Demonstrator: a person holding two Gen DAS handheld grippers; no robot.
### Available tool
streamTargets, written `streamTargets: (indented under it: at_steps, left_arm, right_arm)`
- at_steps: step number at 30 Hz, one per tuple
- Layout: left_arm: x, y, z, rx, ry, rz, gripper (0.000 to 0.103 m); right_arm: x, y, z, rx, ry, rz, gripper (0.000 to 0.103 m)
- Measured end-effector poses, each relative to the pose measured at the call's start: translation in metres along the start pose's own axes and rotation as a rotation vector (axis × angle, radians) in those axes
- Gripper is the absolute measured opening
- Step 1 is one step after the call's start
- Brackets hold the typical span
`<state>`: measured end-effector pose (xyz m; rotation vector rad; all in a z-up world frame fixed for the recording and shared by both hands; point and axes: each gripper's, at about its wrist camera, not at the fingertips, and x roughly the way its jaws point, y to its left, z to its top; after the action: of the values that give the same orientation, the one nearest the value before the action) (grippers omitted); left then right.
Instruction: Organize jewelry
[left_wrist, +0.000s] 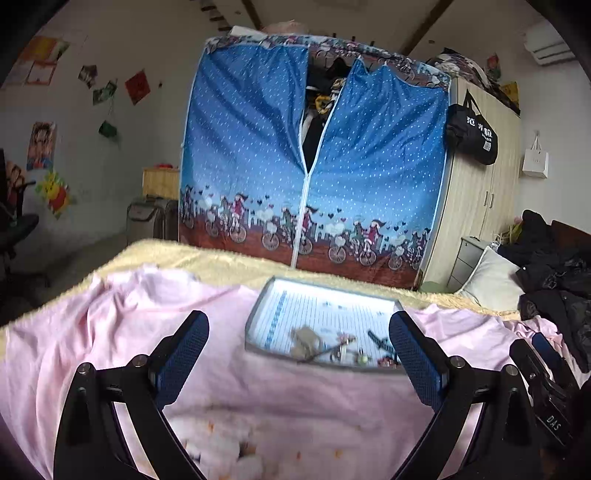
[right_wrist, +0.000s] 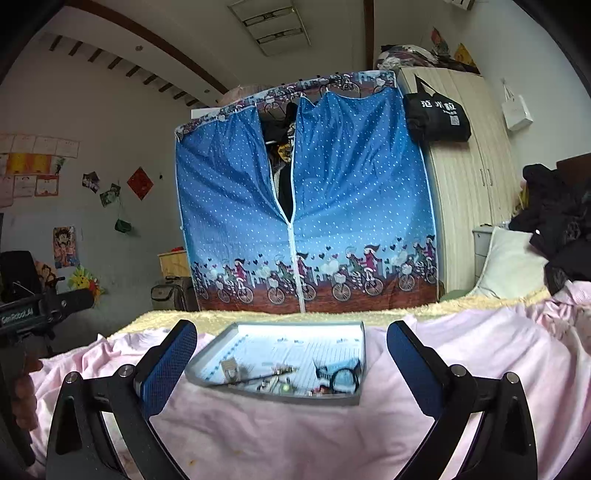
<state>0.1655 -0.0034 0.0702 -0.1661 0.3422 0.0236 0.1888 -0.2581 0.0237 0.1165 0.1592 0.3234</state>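
Pink sheet (right_wrist: 258, 435) fills the foreground under both tools, bare and rumpled. Left gripper (left_wrist: 299, 339) hangs with its blue-padded fingers spread wide and nothing between them; right gripper (right_wrist: 291, 350) is equally wide apart and empty. At 12 o'clock from each lies the shallow grey tray (right_wrist: 207, 376), flat on the sheet, its lined bottom holding the jewelry (right_wrist: 280, 376) bunched along the near rim. Those pieces blur together: a tan lump (left_wrist: 306, 338), a thin chain or pin, a dark ring shape (right_wrist: 343, 378) toward 1 o'clock; individual items cannot be told apart. The left tool's right finger covers the tray's near right corner. Beyond the tray a yellow fleece blanket (left_wrist: 207, 262) marks the bed's far edge, with a blue fabric wardrobe (right_wrist: 332, 192) behind. Open sheet lies at 9 o'clock; dark clothes (left_wrist: 554, 266) crowd 3 o'clock.
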Motion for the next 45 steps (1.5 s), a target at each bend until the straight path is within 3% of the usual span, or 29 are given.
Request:
streamTargets:
  at_steps: [14, 17, 22, 25, 32, 37, 45]
  left_arm:
    - [-0.063, 0.022, -0.051, -0.04, 0.062, 0.019, 0.096]
    - [-0.08, 0.023, -0.067, -0.015, 0.081, 0.059, 0.096]
    - [-0.098, 0.026, -0.091, 0.02, 0.12, 0.062, 0.096]
    - [-0.11, 0.021, -0.097, 0.06, 0.085, 0.031, 0.096]
    - [-0.123, 0.023, -0.107, 0.077, -0.023, -0.052, 0.096]
    - [-0.118, 0.031, -0.109, 0.037, 0.012, -0.056, 0.096]
    - [-0.129, 0.036, -0.11, 0.016, -0.016, -0.063, 0.096]
  right_arm:
    - [-0.068, 0.041, -0.033, -0.029, 0.007, -0.029, 0.103]
    - [-0.079, 0.047, -0.042, -0.004, 0.039, -0.018, 0.103]
    - [-0.098, 0.061, -0.05, -0.025, 0.045, -0.074, 0.103]
    - [-0.108, 0.069, -0.052, -0.059, 0.028, -0.154, 0.103]
    - [-0.129, 0.075, -0.057, -0.055, 0.001, -0.24, 0.103]
    - [-0.13, 0.083, -0.06, -0.088, 0.02, -0.223, 0.103]
    - [-0.134, 0.093, -0.065, -0.13, 0.025, -0.205, 0.103]
